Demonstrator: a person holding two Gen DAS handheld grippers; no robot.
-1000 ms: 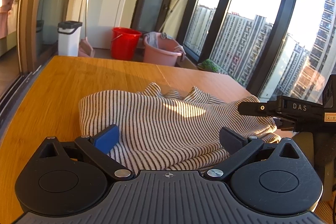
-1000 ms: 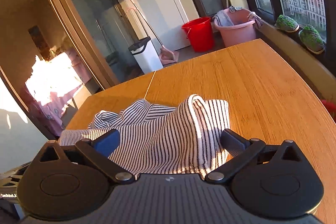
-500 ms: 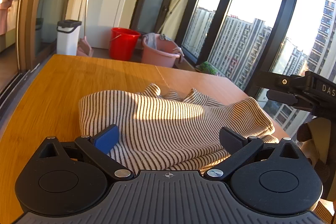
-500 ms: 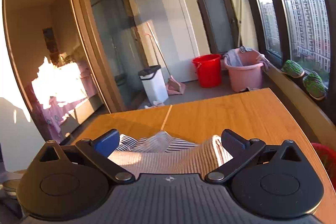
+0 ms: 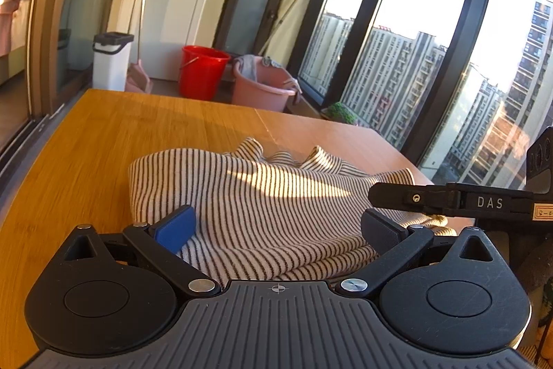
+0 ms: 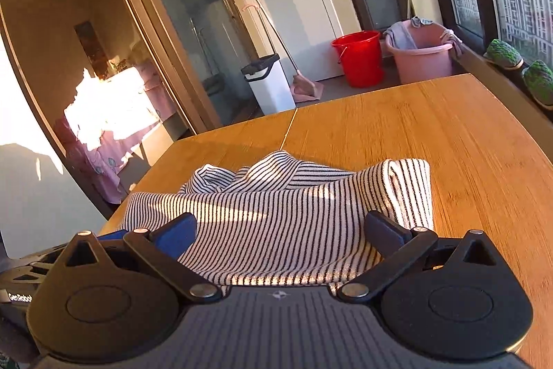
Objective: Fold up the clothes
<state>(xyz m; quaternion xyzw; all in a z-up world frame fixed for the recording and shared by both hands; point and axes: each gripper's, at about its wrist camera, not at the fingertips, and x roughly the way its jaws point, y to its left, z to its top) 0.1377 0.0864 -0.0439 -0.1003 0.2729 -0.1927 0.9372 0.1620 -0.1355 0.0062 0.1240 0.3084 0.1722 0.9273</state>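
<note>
Both sets of tongs are spread wide and nothing is pinched. The left tongs (image 5: 276, 223) are held low at the near edge of the striped garment (image 5: 269, 206), with the cloth lying between the blue pad and the dark pad but not gripped. The right tongs (image 6: 280, 230) are poised likewise over the same garment (image 6: 276, 217), from its other side; a finger of them is seen in the left view, above the garment's right end.

The step in hand is judged to be between folds: the garment is already doubled over, and a fresh edge is yet to be taken. The next move calls for an edge or corner to be pinched by each set of tongs and carried across evenly.

The garment is a thin, black-and-white striped knit, lying in stacked layers near the front of the wooden surface (image 5: 103, 140), its far part bunched and rumpled.
</note>
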